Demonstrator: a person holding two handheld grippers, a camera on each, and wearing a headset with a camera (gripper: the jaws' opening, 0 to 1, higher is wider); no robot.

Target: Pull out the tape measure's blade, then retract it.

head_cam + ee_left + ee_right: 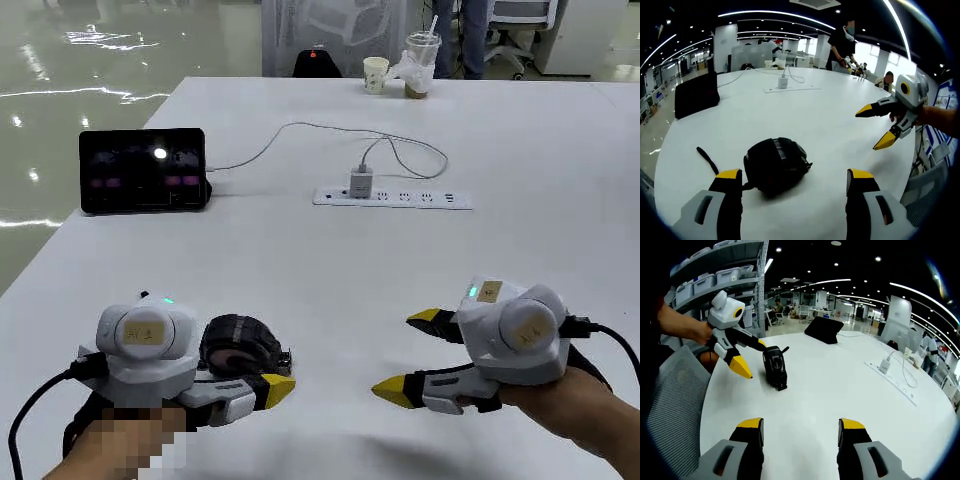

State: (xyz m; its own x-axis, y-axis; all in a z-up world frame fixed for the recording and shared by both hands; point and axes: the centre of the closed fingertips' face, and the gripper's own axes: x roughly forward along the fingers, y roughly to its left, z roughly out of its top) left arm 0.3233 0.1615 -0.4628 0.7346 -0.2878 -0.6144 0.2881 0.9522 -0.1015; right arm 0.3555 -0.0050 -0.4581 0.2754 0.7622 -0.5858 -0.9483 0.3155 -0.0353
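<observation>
A black tape measure [240, 345] lies on the white table [330, 270], with no blade drawn out that I can see. In the left gripper view the tape measure [775, 162] sits between the wide-apart yellow tips of my left gripper [794, 175], touching neither. In the head view the left gripper [270, 368] is at the lower left, its far jaw hidden behind the case. My right gripper [410, 354] stands open to the right, well apart from the case, nothing in it. The right gripper view has its own open jaws [801, 424], the tape measure [775, 367] and the left gripper [754, 357].
A dark tablet [143, 170] stands at the left. A power strip [392, 197] with a charger and cable lies mid-table. Two cups [376, 73] [420, 65] are at the far edge. A person [845, 42] stands beyond the table. A mesh chair [675, 405] is beside it.
</observation>
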